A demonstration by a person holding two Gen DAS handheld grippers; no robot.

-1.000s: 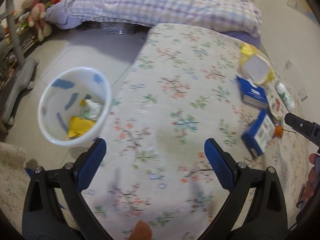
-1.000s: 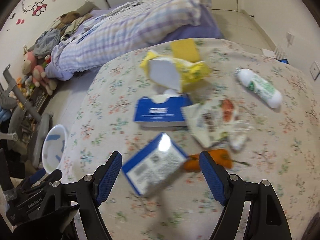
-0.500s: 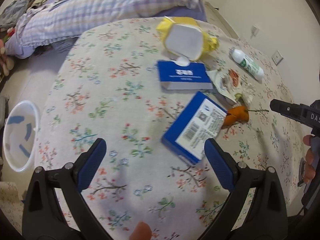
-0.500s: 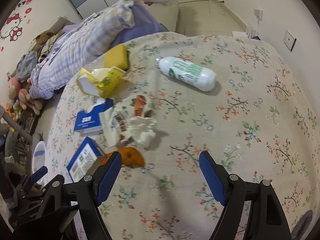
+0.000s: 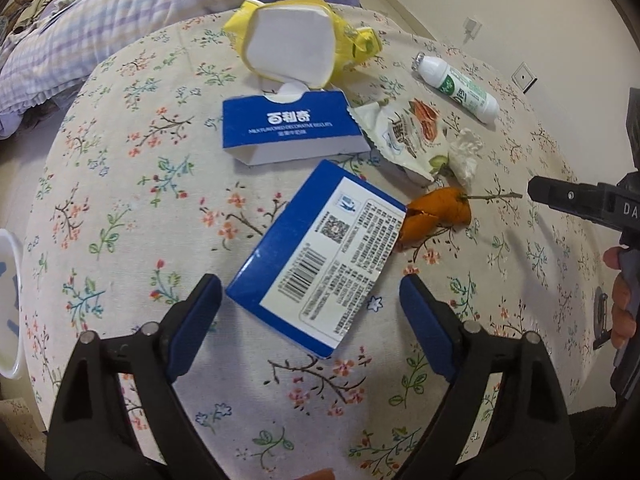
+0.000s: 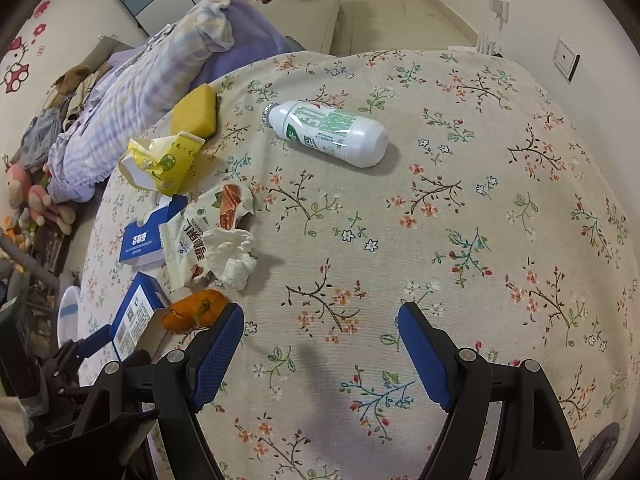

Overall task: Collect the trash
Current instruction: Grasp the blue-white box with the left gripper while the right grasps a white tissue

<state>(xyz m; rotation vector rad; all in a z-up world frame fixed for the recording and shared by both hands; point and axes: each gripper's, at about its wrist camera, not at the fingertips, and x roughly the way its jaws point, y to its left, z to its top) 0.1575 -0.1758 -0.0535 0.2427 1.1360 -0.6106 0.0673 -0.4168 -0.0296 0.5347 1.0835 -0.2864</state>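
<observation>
Trash lies on a flowered tablecloth [image 5: 120,208]. My left gripper [image 5: 308,296] hovers over a blue barcode box [image 5: 320,252]; its jaws are closing with the box's near corner between them, pads not touching. Beyond it lie a second blue box [image 5: 288,128], a yellow carton [image 5: 288,44], a snack wrapper [image 5: 408,136], a crumpled tissue [image 5: 464,152], orange peel [image 5: 436,216] and a white bottle [image 5: 460,88]. My right gripper [image 6: 320,320] stands open over bare cloth, with the orange peel [image 6: 196,312] beside its left finger and the white bottle [image 6: 332,132] farther off.
A white bin [image 5: 8,300] stands on the floor left of the table. A yellow sponge [image 6: 196,112] sits near the table's far edge. A bed with a plaid quilt [image 6: 160,68] is behind, plush toys [image 6: 28,196] on the left, and wall sockets [image 6: 566,58] on the right.
The left gripper swung from beside the bin to over the barcode box, and its jaws narrowed a little. The right gripper moved right, off the box, to bare cloth.
</observation>
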